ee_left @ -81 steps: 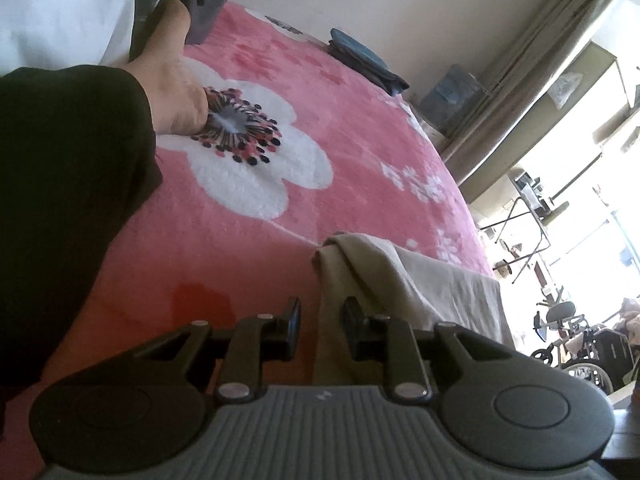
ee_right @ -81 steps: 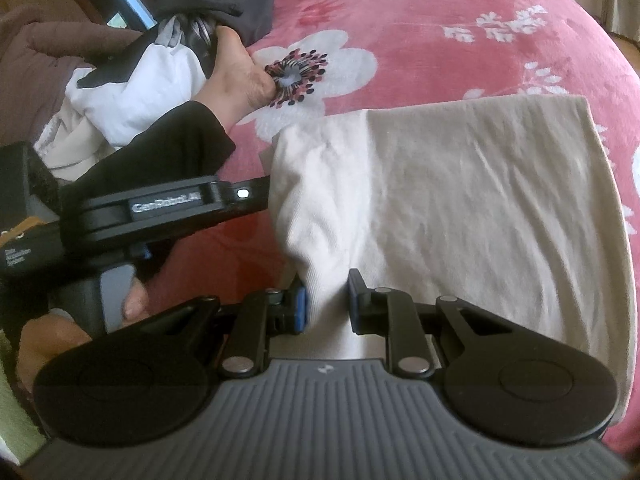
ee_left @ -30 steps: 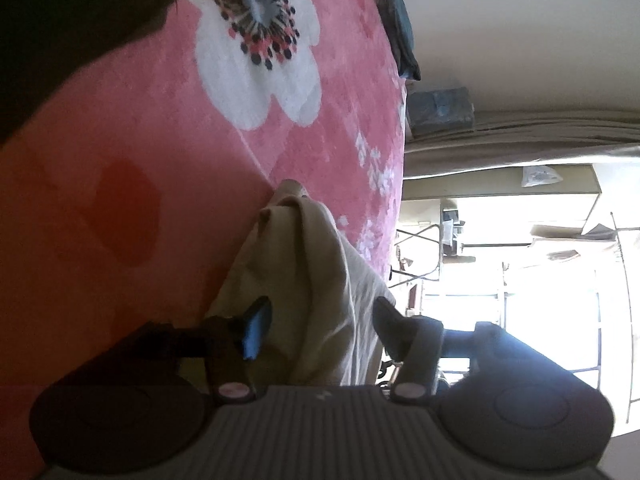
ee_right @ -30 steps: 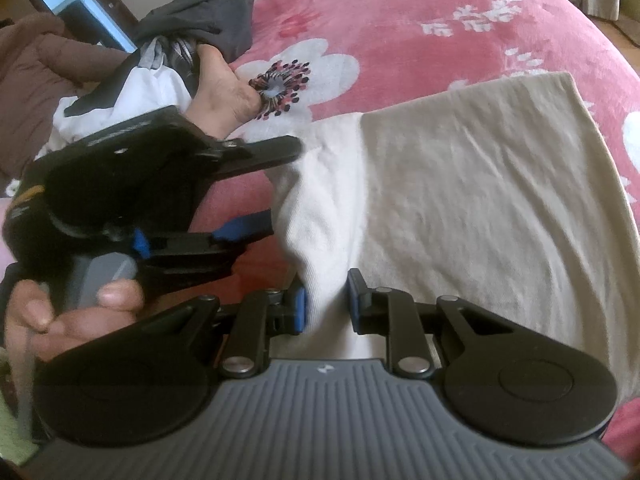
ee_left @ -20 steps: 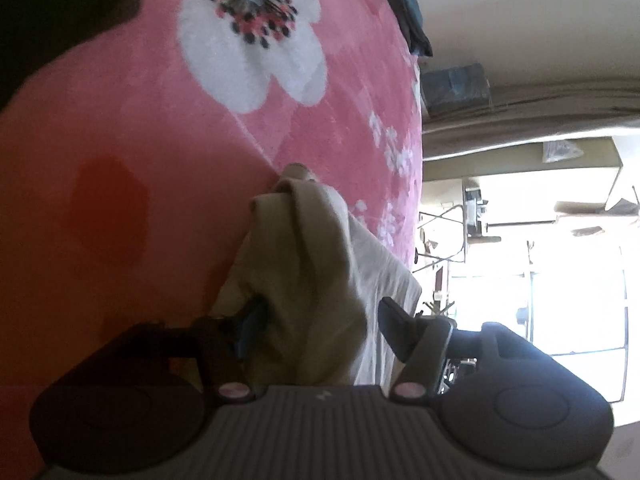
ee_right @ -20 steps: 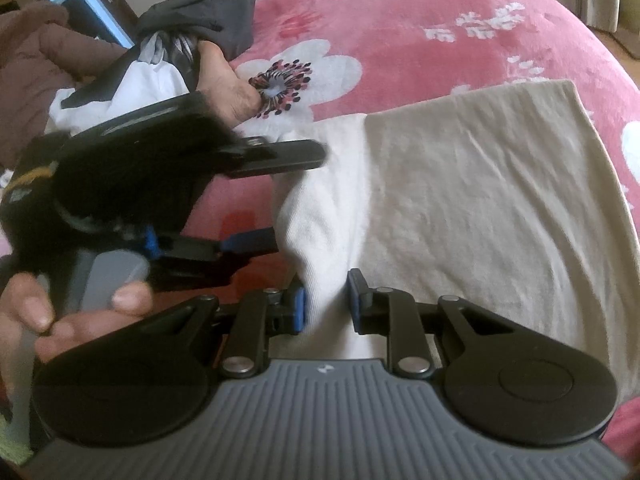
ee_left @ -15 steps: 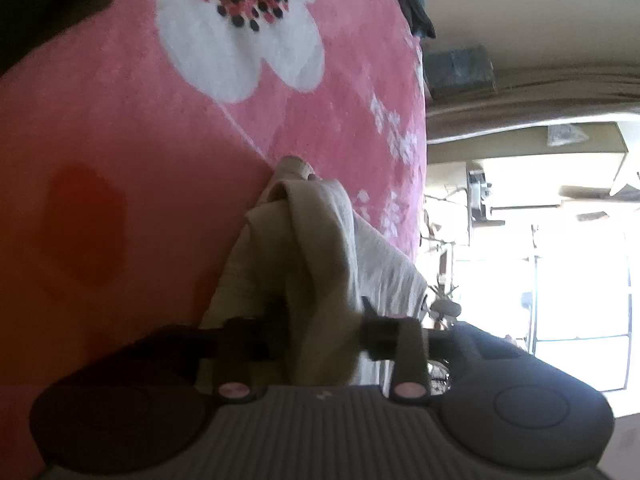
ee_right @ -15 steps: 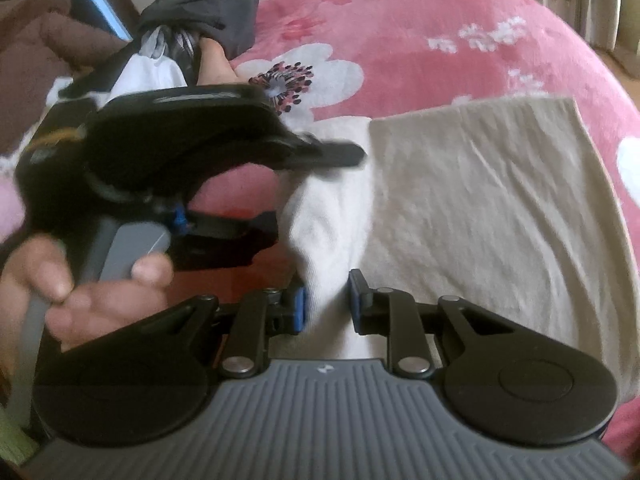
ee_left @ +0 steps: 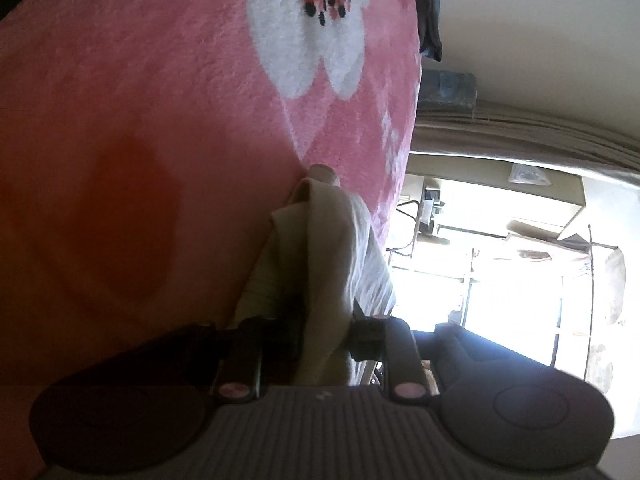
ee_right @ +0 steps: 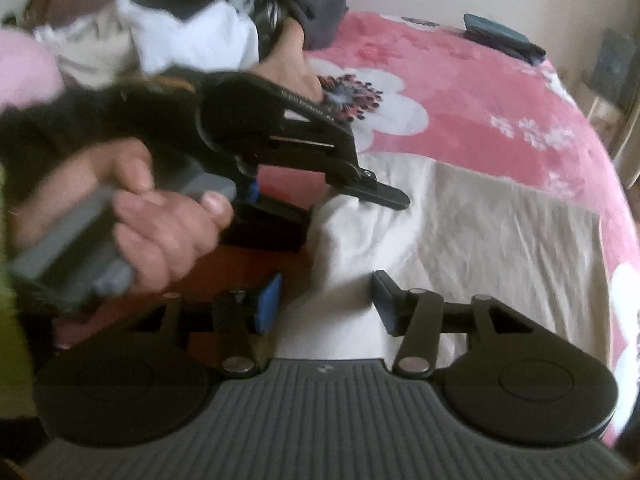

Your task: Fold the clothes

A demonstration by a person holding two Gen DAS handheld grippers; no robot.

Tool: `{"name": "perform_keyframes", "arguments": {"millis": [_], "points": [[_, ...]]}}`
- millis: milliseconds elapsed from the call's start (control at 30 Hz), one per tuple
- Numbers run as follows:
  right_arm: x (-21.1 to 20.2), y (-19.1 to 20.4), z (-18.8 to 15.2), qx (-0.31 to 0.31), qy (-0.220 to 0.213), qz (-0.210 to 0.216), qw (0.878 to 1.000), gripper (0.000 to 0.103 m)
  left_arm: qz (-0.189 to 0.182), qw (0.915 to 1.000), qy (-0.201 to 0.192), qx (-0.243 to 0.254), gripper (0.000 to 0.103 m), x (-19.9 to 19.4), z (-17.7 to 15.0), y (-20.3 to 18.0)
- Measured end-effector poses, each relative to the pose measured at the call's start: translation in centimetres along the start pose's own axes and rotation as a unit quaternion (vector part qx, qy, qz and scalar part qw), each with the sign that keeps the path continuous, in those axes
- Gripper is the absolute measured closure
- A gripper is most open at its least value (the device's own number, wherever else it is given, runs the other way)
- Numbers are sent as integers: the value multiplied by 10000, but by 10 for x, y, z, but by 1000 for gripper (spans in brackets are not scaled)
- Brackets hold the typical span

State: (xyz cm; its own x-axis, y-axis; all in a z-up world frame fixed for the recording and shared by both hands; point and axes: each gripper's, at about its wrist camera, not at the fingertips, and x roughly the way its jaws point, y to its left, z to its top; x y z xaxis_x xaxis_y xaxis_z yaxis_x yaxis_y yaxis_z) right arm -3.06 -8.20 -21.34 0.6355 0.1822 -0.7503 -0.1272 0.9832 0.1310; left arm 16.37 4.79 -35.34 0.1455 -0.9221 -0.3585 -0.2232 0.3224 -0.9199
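Cloth (ee_right: 500, 248) long axis across blanket (ee_right: 480, 92) | left tool (ee_left: 324, 336) clamps corner | right tool (ee_right: 326, 300) apart

You have a pink floral blanket (ee_right: 480, 104) over the bed. Past its far edge: plain pale wall (ee_left: 540, 40), beige curtain (ee_left: 520, 136), bright overexposed window (ee_left: 512, 280). A dark folded item (ee_right: 504, 38) lies at the blanket's far edge.

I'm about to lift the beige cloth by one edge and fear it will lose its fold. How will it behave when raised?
Probably floppy: the beige cloth bunches and wrinkles where the left gripper pinches it. It looks thin and light, so the free part would likely sag. On the fuzzy pink blanket it may drag rather than slide.
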Motion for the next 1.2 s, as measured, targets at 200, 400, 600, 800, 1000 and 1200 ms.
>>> {"name": "perform_keyframes", "arguments": {"millis": [200, 400, 600, 800, 1000, 1200], "points": [[22, 6, -3, -102, 155, -260, 9995, 58, 271, 9986, -179, 417, 57, -4, -5, -24], [19, 6, -8, -33, 45, -354, 9994, 57, 741, 9807, -1235, 1325, 42, -47, -11, -83], [4, -2, -12, 254, -221, -178, 9993, 55, 1639, 9334, -1655, 2730, 44, -73, -62, -140], [-47, -35, -21, 735, -715, -96, 9947, 55, 2123, 9065, -1201, 3445, 54, -75, -145, -117], [-103, -94, -8, 1264, -1400, -494, 9808, 55, 2643, 8768, -1265, 3813, 54, -50, -198, -98], [-113, -110, 30, 1010, -1720, -500, 9786, 56, 2970, 8515, -1481, 4060, 54, -32, -204, -91]]}}
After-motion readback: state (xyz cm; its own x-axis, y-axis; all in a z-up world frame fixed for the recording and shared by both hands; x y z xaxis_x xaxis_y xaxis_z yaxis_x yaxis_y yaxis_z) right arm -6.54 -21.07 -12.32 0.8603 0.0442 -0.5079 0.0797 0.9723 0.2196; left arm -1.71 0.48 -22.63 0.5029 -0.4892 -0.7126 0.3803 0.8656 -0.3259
